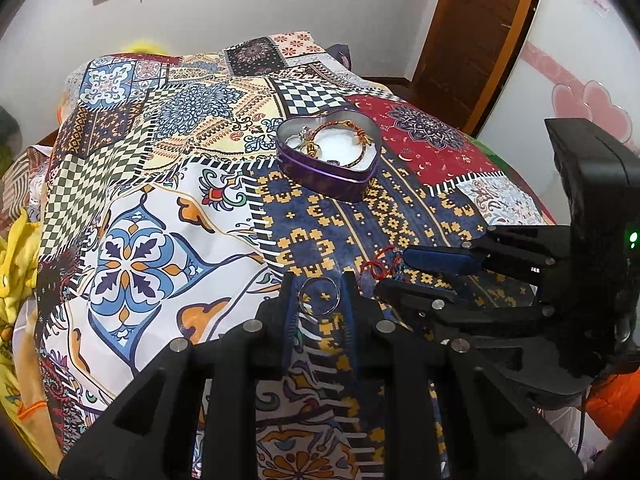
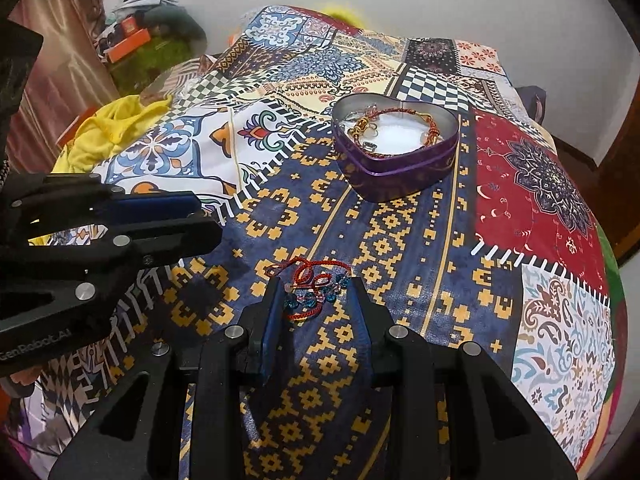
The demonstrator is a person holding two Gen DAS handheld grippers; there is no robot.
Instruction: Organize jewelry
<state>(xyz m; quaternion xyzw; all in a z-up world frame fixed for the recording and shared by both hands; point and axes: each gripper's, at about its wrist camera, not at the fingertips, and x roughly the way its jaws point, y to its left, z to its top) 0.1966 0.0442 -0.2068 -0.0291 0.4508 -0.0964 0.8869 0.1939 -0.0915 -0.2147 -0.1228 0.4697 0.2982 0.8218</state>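
A purple heart-shaped tin (image 1: 362, 176) stands open on the patchwork cloth, with a red-and-gold cord bracelet (image 1: 362, 136) and small pieces inside; it also shows in the right wrist view (image 2: 400, 176). My left gripper (image 1: 318, 280) is open, its fingers on either side of a silver ring (image 1: 319, 298) lying on the cloth. My right gripper (image 2: 316, 284) is open around a red cord bracelet with blue beads (image 2: 310, 292), which also shows in the left wrist view (image 1: 378, 268). Each gripper shows in the other's view: the right one (image 1: 390, 270), the left one (image 2: 208, 218).
The patchwork cloth (image 2: 532, 200) covers a rounded surface that drops away at the sides. Yellow fabric (image 2: 108, 128) and clutter lie to the left. A wooden door (image 1: 480, 28) and white wall stand behind.
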